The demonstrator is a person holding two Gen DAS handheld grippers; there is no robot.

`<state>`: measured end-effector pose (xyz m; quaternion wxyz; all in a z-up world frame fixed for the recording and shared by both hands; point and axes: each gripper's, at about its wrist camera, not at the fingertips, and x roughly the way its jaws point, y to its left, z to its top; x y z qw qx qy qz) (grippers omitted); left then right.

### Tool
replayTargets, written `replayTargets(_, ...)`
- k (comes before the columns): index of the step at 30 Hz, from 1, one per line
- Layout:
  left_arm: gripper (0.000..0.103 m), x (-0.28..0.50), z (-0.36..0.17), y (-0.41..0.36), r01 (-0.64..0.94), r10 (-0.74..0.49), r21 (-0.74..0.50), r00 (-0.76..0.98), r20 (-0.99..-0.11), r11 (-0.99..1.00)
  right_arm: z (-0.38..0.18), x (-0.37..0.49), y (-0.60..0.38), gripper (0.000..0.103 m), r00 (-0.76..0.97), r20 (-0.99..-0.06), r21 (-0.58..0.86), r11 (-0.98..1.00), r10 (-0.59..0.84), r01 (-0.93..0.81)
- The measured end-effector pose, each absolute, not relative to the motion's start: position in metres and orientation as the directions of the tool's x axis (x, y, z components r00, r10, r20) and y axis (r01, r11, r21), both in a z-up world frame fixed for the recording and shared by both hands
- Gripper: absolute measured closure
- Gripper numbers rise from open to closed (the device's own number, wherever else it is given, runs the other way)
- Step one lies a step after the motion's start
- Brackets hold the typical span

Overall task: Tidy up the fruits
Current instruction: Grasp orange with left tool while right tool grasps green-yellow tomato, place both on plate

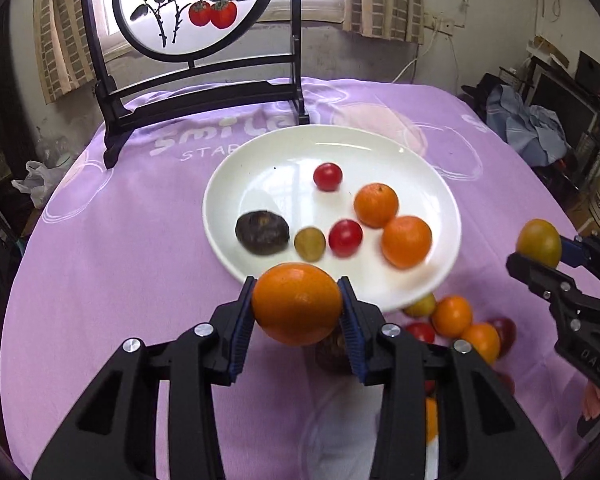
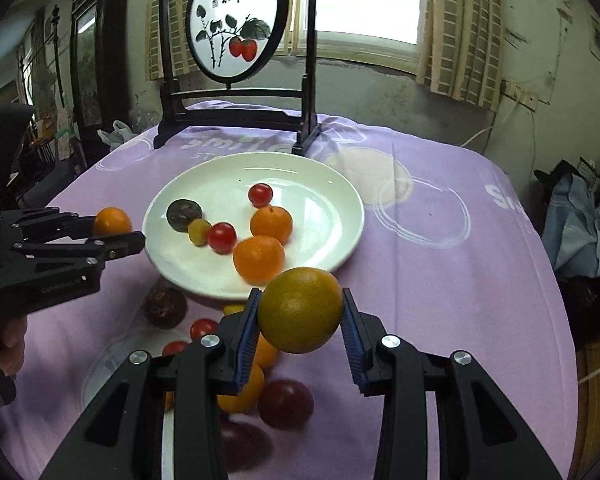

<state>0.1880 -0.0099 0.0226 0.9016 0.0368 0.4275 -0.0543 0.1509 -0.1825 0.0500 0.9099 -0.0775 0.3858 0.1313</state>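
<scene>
A white plate (image 1: 260, 168) (image 2: 324, 184) on the purple cloth holds two oranges, two red cherry tomatoes, a yellow-green tomato and a dark wrinkled fruit (image 1: 262, 233). My left gripper (image 1: 298, 304) is shut on an orange (image 1: 297, 303) just before the plate's near rim; the right wrist view shows it at left (image 2: 112, 222). My right gripper (image 2: 300, 312) is shut on a greenish-orange fruit (image 2: 301, 310), held above the cloth near the plate's near edge; it shows at the right of the left wrist view (image 1: 539, 242).
Loose fruits lie on the cloth in front of the plate: oranges (image 1: 452, 316), red tomatoes (image 2: 203, 327), a dark red plum (image 2: 286, 404), a dark wrinkled fruit (image 2: 164, 306). A black-framed painted screen (image 1: 196, 40) stands behind the plate. Clutter lies beyond the table's right edge.
</scene>
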Motion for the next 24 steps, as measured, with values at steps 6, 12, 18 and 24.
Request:
replayTargets(6, 0.064, 0.236, 0.007, -0.016, 0.087, -0.033, 0.025, 0.603, -0.797, 0.996, 0.032, 0.22, -0.16, 0.064, 0.615, -0.775, -0.043, 0.959, 0.145, -0.281)
replayTargets(12, 0.059, 0.274, 0.001, -0.024, 0.042, 0.0, 0.032, 0.609, -0.794, 0.999, 0.009, 0.258, -0.167, 0.049, 0.569, -0.812, 0.022, 0.98, 0.133, -0.197)
replayTargets(18, 0.025, 0.262, 0.009, -0.023, 0.012, -0.001, 0.01, 0.64, -0.768, 1.0, 0.019, 0.239, -0.168, 0.041, 0.611, -0.781, -0.005, 0.977, 0.129, -0.212)
replayTargets(24, 0.024, 0.229, 0.013, -0.018, 0.006, -0.027, -0.03, 0.631, -0.775, 1.0, 0.041, 0.201, -0.174, 0.032, 0.665, -0.73, 0.0, 0.972, 0.16, -0.234)
